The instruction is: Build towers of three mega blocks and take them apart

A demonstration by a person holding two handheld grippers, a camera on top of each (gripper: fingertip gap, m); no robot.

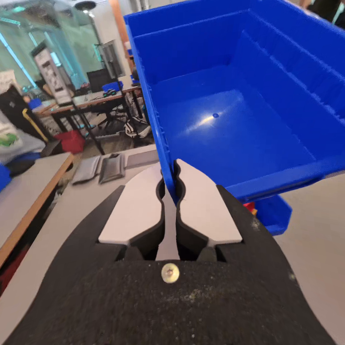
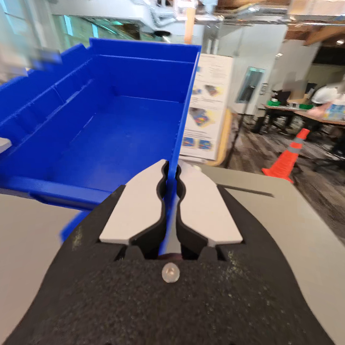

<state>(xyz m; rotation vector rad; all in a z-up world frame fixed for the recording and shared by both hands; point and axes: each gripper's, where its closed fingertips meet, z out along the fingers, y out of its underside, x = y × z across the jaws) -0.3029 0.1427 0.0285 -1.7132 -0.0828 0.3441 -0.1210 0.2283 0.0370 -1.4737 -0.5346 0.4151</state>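
A large blue plastic bin [image 1: 233, 121] is lifted and tilted above the grey table, its inside bare. My left gripper [image 1: 169, 179] is shut on the bin's left side wall, with the thin blue wall pinched between the pads. My right gripper [image 2: 172, 179] is shut on the bin's [image 2: 112, 130] right side wall in the same way. Under the lifted bin in the left wrist view sits a second blue bin [image 1: 274, 214] with a red block [image 1: 249, 206] and a bit of yellow showing at its edge.
The grey table [image 1: 56, 214] lies below, with grey flat trays [image 1: 104, 168] at its far side. An orange traffic cone [image 2: 287, 156] stands on the floor at the right, a poster board [image 2: 205, 112] behind the bin. Desks and chairs fill the room behind. About 20 cm separates my left fingertips from my right.
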